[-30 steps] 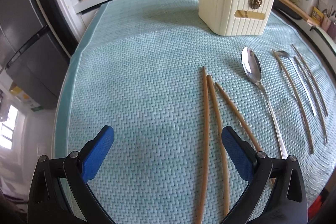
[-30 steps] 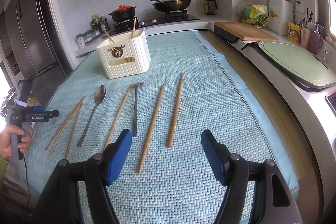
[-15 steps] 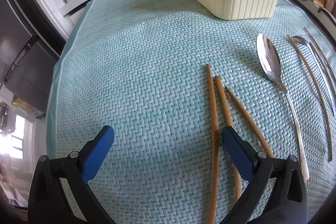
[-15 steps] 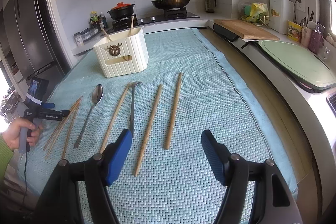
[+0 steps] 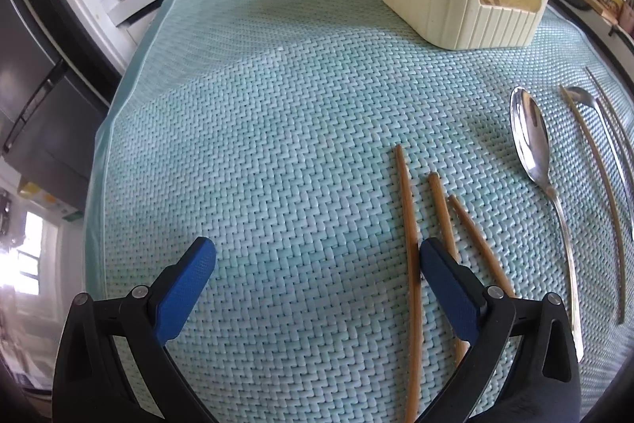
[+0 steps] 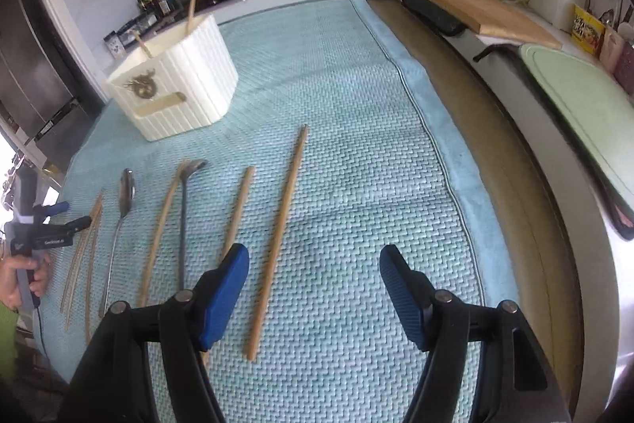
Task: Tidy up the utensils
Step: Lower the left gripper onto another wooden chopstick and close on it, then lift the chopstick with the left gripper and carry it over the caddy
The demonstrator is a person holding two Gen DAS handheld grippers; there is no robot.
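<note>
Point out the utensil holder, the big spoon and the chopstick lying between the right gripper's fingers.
Holder (image 6: pixel 186 86), right wrist view, ribbed front wall.
Spoon (image 5: pixel 529 133), left wrist view, bowl.
Chopstick (image 6: pixel 279 236), right wrist view, mid-shaft.

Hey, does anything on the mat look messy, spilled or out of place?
Nothing spilled or broken. The three chopsticks at the left end lie bunched and splayed, unlike the spaced-out utensils. One chopstick leans askew in the cream holder, and another pokes up beside it.
</note>
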